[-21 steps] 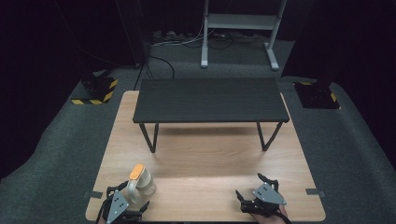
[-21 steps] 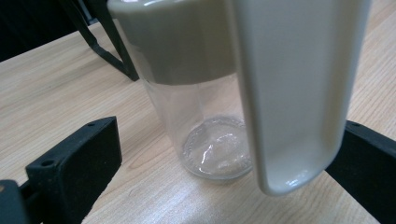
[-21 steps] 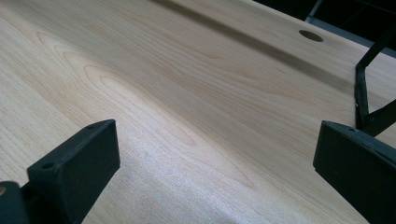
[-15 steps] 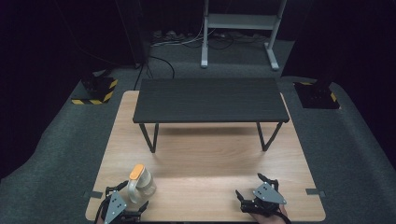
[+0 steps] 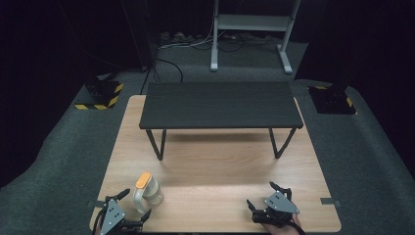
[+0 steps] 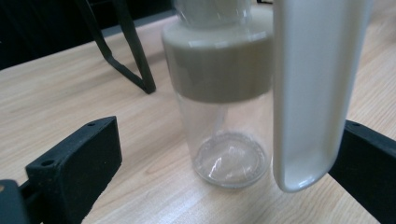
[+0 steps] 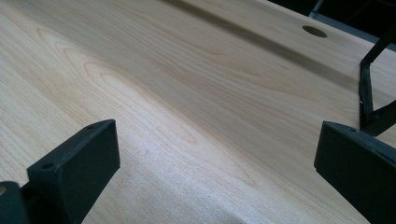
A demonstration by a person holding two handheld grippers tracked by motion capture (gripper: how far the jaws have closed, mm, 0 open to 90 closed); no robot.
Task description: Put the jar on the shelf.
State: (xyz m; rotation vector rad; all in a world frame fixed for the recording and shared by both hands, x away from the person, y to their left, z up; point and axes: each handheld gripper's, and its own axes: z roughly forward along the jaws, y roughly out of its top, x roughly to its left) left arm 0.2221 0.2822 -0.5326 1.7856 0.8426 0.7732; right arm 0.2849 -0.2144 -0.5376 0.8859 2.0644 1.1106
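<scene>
Standing upright near the front left corner of the light wooden desk (image 5: 220, 161): a clear glass jug with a cream collar, a cream handle and an orange lid (image 5: 146, 192), apparently empty, so probably light but fragile and slick on the bare glass

Sitting just in front of the left hand-held gripper (image 5: 128, 206), whose black jaws are spread wide, one to each side of the jug's cream handle (image 6: 312, 93) and clear body in the left gripper view, touching neither as far as can be told

Looking stiff and broad, that cream handle, likely the safest place to take hold; closing on the round glass body (image 6: 224, 140) risking a slip or a tip, closing across the flat of the handle or the cream collar (image 6: 217, 65) promising a firmer bite

Resting low at the front right of the desk, well apart from the jug: the right hand-held gripper (image 5: 268, 201), jaws wide and holding nothing, looking along bare wood grain

Being cut off at the top of the left gripper view: the jug's lid and spout; being blurred by closeness: the handle's join to the collar; being hard to judge: whether any liquid is lying in the base; under the dark low shelf on black legs (image 5: 220, 105) lying deep shadow
</scene>
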